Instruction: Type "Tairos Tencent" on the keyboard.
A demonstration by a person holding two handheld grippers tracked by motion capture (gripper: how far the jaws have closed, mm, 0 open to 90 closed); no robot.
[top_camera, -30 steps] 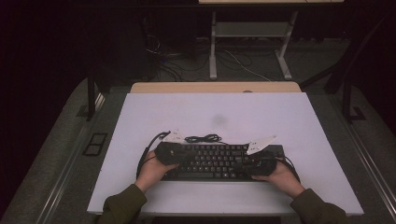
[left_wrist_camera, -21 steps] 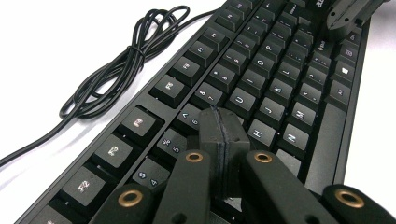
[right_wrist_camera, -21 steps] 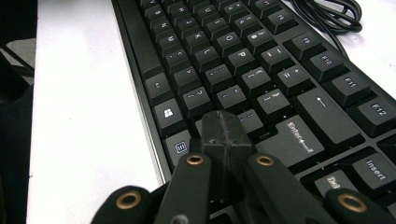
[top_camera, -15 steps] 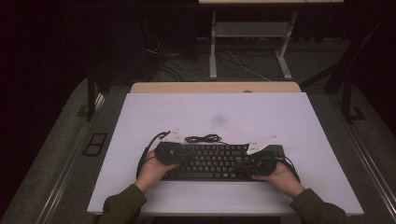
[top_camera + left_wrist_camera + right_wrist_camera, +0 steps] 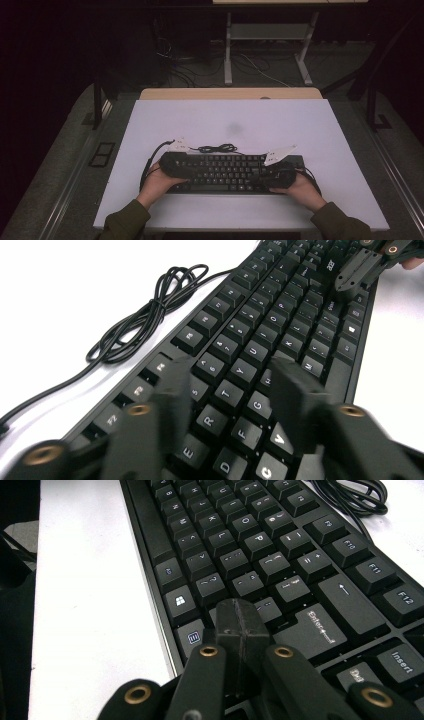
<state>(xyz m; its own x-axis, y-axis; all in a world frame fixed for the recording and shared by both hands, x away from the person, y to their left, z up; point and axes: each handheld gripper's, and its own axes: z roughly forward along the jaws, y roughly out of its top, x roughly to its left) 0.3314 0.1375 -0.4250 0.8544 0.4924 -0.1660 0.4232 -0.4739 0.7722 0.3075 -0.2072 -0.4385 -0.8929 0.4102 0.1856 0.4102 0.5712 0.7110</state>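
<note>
A black keyboard [image 5: 230,172] lies across the near part of the white table [image 5: 225,120], with its bundled cable [image 5: 217,148] just behind it. My left gripper [image 5: 175,162] hovers over the keyboard's left end. In the left gripper view its jaws [image 5: 232,375] stand apart above the letter keys [image 5: 280,305]; they have just been opening, and nothing is between them. My right gripper [image 5: 277,175] rests at the right end. In the right gripper view its jaws [image 5: 240,615] are shut together, tips low over the keys [image 5: 250,540] near the Enter key.
The coiled cable [image 5: 145,315] lies on the table beyond the function row, and it appears again at the top right of the right gripper view [image 5: 350,495]. A wooden strip [image 5: 230,93] borders the table's far edge. Desk legs and floor cables [image 5: 260,70] stand beyond.
</note>
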